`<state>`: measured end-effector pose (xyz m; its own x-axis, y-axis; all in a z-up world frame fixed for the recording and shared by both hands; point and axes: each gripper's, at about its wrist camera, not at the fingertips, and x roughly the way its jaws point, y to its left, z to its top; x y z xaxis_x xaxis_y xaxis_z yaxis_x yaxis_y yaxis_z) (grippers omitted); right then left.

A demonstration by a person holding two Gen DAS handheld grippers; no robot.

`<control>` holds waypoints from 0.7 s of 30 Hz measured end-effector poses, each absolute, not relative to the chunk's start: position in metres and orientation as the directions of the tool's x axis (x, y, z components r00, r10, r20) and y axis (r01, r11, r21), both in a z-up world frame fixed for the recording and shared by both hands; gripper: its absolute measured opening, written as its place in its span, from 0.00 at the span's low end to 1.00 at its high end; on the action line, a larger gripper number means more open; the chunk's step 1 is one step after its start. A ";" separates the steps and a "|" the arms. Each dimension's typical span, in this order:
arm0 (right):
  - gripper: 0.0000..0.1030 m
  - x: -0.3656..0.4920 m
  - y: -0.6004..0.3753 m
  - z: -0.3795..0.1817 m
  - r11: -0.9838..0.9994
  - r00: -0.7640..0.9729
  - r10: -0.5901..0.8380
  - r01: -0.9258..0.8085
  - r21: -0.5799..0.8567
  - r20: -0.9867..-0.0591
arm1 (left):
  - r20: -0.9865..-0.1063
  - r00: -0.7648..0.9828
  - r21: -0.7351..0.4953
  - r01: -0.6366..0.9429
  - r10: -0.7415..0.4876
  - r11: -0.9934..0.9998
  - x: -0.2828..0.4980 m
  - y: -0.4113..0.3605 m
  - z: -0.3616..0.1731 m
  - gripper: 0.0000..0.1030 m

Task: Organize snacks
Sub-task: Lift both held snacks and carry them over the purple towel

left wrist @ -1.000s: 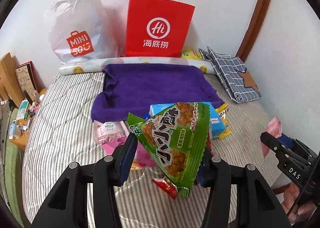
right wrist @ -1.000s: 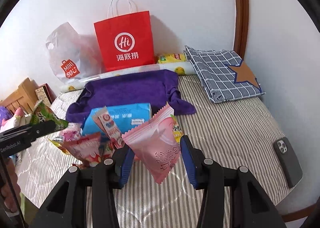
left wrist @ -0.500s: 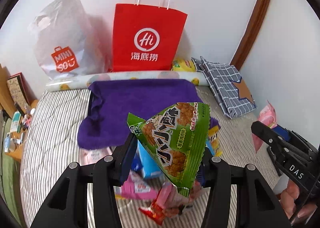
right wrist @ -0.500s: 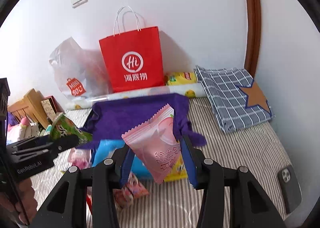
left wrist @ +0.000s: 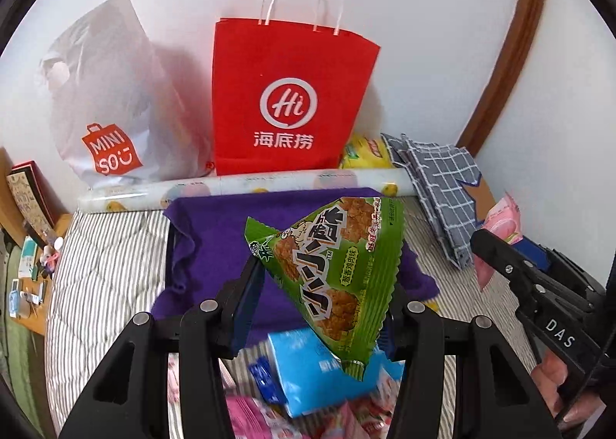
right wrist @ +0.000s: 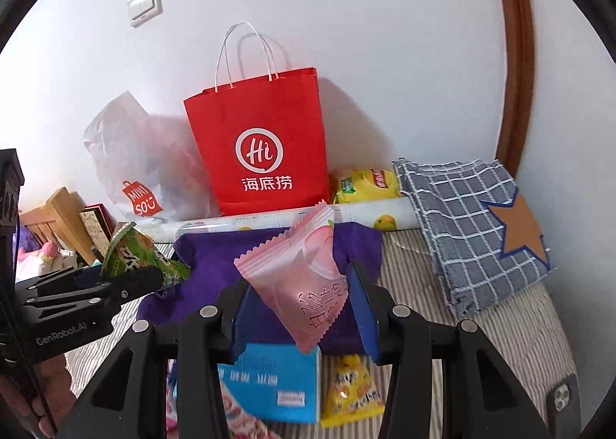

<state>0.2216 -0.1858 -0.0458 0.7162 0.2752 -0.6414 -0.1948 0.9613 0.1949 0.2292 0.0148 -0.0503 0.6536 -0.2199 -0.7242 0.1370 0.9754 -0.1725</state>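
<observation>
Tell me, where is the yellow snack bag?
In the right wrist view, the yellow snack bag lies on the striped bedcover near the bottom, just right of the blue packet.

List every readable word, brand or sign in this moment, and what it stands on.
"Hi" and "海底捞": red paper bag.
"MINISO": white plastic bag.
"DAS": right gripper.
"GenRobot.AI": left gripper.
"小小酥": green snack packet.
Pink packet, blue pack, yellow packets: print unreadable.
</observation>
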 end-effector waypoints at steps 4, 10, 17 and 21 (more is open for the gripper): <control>0.42 0.245 -0.180 -0.062 0.961 0.693 0.278 -0.196 0.197 -0.665 | -0.735 0.646 -0.166 0.123 -0.206 0.978 0.247 0.023 -0.058 0.50; 0.42 0.274 -0.173 -0.084 0.961 0.668 0.277 -0.201 0.190 -0.691 | -0.761 0.613 -0.186 0.107 -0.212 0.977 0.278 0.036 -0.078 0.50; 0.42 0.310 -0.172 -0.111 0.962 0.630 0.271 -0.186 0.198 -0.727 | -0.789 0.579 -0.180 0.101 -0.205 0.978 0.313 0.039 -0.101 0.50; 0.42 0.321 -0.177 -0.130 0.961 0.597 0.278 -0.168 0.221 -0.753 | -0.808 0.550 -0.186 0.106 -0.213 0.977 0.331 0.034 -0.119 0.50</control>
<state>0.3210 -0.1772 -0.1297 0.5971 0.2775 -0.7527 -0.1680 0.9607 0.2209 0.3314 0.0343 -0.1193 0.5497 -0.2131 -0.8077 0.1059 0.9769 -0.1857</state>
